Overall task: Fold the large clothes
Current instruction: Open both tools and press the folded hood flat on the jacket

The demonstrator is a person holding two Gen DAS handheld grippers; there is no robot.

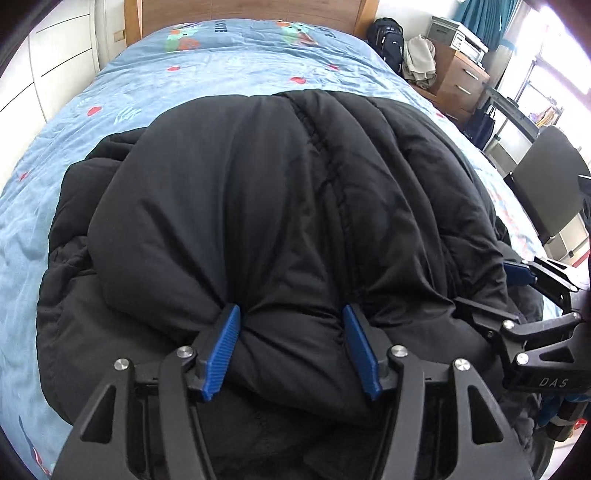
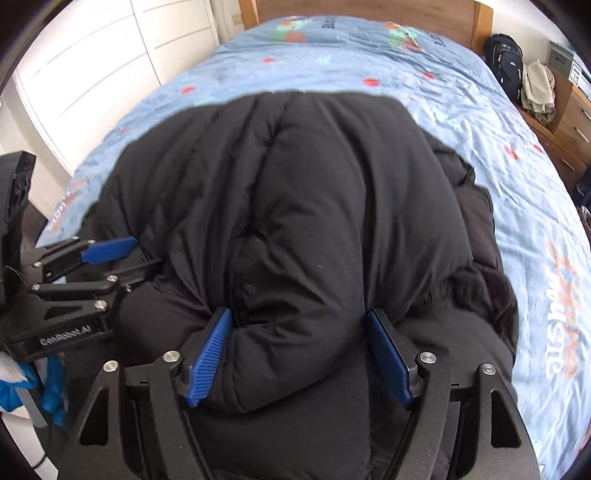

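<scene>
Blue ribbed pads [image 1: 221, 352] of the left gripper [image 1: 291, 350] press into a thick roll of the black puffer jacket [image 1: 258, 203]; jaws held wide by the bulk, clamped on the near edge of the garment. Gripper points forward and slightly down along the bed, level across both fingers.

Right gripper [image 2: 301, 360]: same pose, blue pads [image 2: 208, 356] squeezing a padded fold of the jacket [image 2: 295, 184] between them, fabric bulging over and under the fingers. In the left view the right gripper [image 1: 524, 295] shows at the far right edge, just beside the jacket's flank; in the right view the left gripper [image 2: 96, 266] shows at the left edge, its fingers buried in the cloth. Both tools sit side by side on the same near hem.

Ahead of both grippers the jacket lies heaped, doubled over itself, on the light blue bedsheet [image 1: 229, 70]. Beyond it, a wooden headboard [image 2: 369, 11]. Far right of the fingers: black backpack [image 1: 388, 40] and a wooden drawer unit [image 1: 461, 81].
</scene>
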